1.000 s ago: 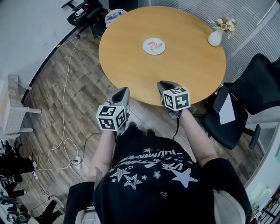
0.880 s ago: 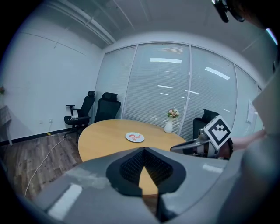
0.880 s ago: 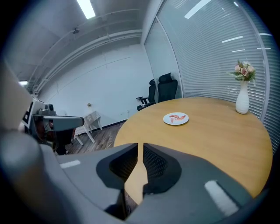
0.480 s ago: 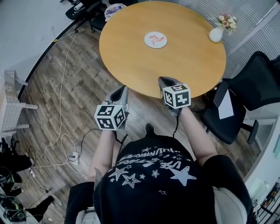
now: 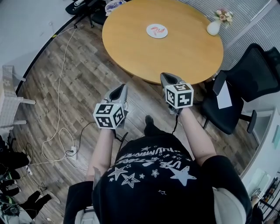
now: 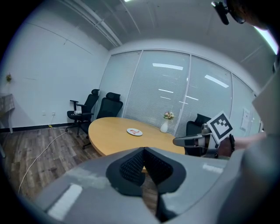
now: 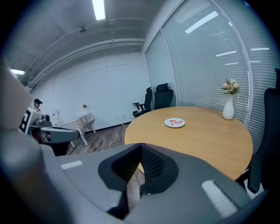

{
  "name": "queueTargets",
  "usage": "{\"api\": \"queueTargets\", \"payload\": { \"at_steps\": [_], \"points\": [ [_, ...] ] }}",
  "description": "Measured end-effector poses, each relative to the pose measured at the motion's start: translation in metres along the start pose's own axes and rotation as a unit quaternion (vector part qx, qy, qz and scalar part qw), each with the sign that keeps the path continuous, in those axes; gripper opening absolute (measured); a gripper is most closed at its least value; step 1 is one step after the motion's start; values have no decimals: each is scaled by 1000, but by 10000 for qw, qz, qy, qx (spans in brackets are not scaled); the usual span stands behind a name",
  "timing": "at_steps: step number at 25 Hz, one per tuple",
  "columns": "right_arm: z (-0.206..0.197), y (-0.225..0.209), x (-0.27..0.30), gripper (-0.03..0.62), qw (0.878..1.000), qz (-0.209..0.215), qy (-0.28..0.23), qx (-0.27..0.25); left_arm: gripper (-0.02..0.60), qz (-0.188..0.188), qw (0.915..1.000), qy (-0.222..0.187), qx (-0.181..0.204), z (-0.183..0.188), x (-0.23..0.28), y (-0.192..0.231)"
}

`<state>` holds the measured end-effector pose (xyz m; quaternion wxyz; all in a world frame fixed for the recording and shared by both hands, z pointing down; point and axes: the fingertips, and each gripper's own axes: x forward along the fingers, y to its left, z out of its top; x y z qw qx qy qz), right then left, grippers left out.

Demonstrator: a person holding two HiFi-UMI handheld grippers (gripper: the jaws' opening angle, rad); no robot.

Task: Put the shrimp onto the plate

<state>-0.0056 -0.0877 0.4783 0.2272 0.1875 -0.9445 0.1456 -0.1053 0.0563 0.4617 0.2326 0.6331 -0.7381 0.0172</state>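
Note:
A small white plate [image 5: 157,30] lies on the far half of the round wooden table [image 5: 131,52], with red-pink shrimp [image 5: 158,30] lying on it. It also shows as a small plate [image 6: 134,131] in the left gripper view and as a plate [image 7: 175,123] in the right gripper view. My left gripper [image 5: 119,89] is held over the wooden floor, short of the table's near edge, shut and empty. My right gripper [image 5: 168,78] hangs at the table's near edge, also shut with nothing in it. Both are far from the plate.
A white vase with flowers [image 5: 214,26] stands at the table's far right rim. Black office chairs [image 5: 245,83] stand to the right, and more chairs [image 5: 87,6] behind the table. A white cable [image 5: 61,87] trails over the floor on the left.
The table and plate have drawn farther away in the head view. Both grippers have come back off the tabletop toward the floor side of its near edge, still shut.

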Motion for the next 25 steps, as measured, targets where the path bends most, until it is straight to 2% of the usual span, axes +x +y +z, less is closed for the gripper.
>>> {"api": "queueTargets", "payload": {
  "at_steps": [9,25],
  "points": [
    [-29,35,-44,0,9999,-29,60,-131,2,-76,10000,-34,25,-23,-50,-18],
    [-47,81,-95,0,9995,53,-145,-262,2,-51,9997,-208,65,-44,-107,-38]
  ]
}}
